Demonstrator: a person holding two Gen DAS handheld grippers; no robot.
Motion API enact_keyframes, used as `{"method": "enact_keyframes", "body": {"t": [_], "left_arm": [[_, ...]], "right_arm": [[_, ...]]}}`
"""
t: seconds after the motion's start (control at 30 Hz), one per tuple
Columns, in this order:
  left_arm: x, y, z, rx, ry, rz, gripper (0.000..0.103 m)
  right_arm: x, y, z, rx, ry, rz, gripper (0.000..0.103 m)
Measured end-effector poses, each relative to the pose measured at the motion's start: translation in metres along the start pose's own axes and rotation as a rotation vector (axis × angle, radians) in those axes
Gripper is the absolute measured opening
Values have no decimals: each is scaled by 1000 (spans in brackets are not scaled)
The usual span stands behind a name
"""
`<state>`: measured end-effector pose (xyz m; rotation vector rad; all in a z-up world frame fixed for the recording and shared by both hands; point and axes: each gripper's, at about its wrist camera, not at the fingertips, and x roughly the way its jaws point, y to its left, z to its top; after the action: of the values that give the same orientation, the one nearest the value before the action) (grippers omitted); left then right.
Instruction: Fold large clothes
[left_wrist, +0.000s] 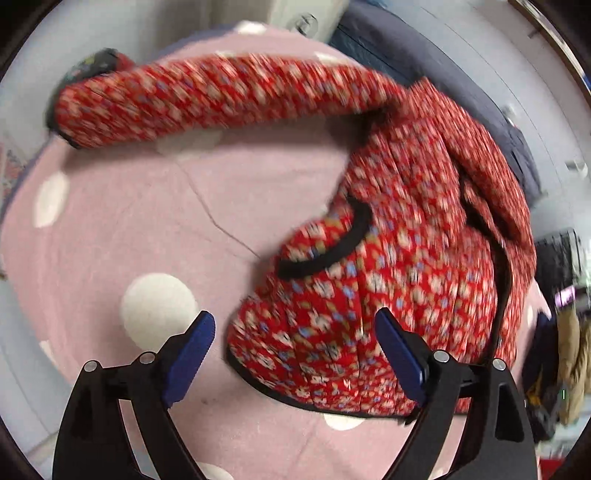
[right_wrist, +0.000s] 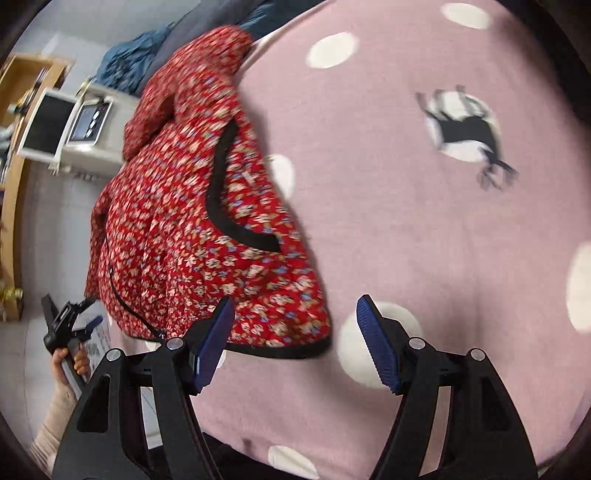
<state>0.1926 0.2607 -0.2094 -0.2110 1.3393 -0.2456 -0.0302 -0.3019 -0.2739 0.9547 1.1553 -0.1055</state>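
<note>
A red floral quilted jacket (left_wrist: 399, 266) with black trim lies on a pink blanket (left_wrist: 129, 229) with white dots. One sleeve (left_wrist: 207, 96) stretches out to the left in the left wrist view. My left gripper (left_wrist: 295, 354) is open and empty, just above the jacket's hem. In the right wrist view the jacket (right_wrist: 184, 221) lies left of centre. My right gripper (right_wrist: 295, 339) is open and empty over the hem corner and blanket (right_wrist: 424, 240). The left gripper (right_wrist: 74, 325) also shows at lower left, held by a hand.
A black-and-white animal print (right_wrist: 465, 129) marks the blanket. A grey fabric (left_wrist: 461, 85) lies beyond the jacket. A white appliance (right_wrist: 85, 133) and wooden shelf (right_wrist: 14, 184) stand off the bed's left side. Hanging clothes (left_wrist: 569, 354) are at far right.
</note>
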Motion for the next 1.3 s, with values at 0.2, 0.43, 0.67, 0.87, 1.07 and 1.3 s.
{"method": "enact_keyframes", "body": {"t": [0.2,0.43,0.67,0.87,1.07,1.3], "left_arm": [[48,-31,-21,156,92,26,91],[48,-55,-32,236,82,112,66],[-26,-82,-41,271,18,12,31],[-81,-100,-42,238,-38,-164,31],[-50,-58,-50,139,12,5,61],[-11,-24,-34,91,-13,109,90]], "right_arm": [[64,25,17,-111,107,-9,78],[60,39,14,-133,124,-55,35],[-8,66,-3,-167,110,107,18],[-80,75,-5,-93,63,331,17],[-71,9,2,97,47,92,68],[-35,-16,1,102,50,50,73]]}}
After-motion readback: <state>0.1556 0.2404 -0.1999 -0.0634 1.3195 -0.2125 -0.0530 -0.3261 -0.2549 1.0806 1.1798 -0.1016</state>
